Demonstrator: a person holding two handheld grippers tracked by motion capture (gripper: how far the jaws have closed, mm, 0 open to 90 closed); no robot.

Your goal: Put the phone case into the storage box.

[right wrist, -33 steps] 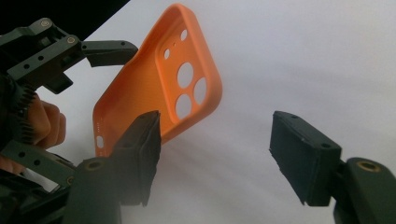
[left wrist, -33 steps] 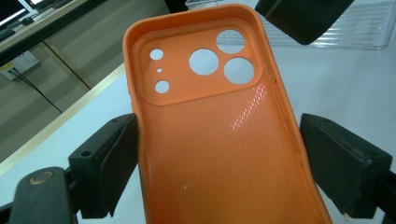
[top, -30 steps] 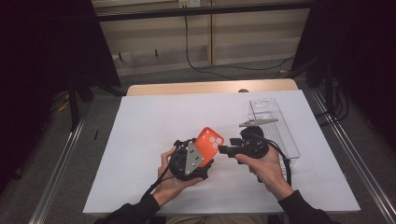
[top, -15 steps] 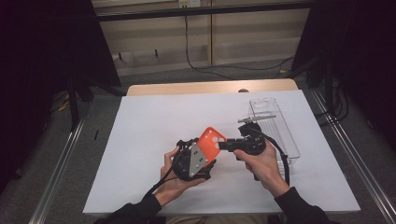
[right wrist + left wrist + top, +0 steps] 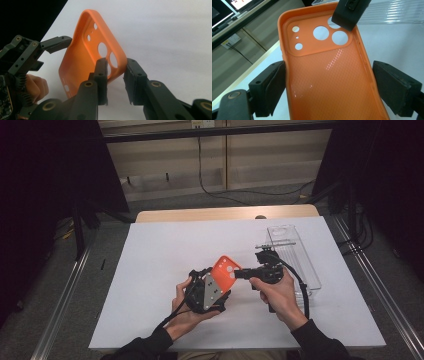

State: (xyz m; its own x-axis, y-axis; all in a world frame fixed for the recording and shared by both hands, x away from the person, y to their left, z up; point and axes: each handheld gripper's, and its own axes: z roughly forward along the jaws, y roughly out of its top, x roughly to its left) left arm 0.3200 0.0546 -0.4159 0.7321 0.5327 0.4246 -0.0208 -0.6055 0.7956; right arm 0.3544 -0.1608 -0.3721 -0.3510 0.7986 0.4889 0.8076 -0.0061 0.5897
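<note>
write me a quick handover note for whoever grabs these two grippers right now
Left gripper: jaws straddle the long sides of the orange phone case; the right pad shows a gap, so grip is not confirmed.
Right gripper: jaws astride the case's rim at the camera-hole corner, small gap visible, not clamped.
Case is lifted above the white table; clear tray lies at the right.
Done: case lifted.
Left: probably placing it.

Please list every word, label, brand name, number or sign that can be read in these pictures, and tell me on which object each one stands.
No readable text anywhere.
Orange phone case: no word or logo, only round camera holes and a dotted texture.
Left gripper, right gripper: no legible marks.
Clear plastic tray: no label visible.
</note>
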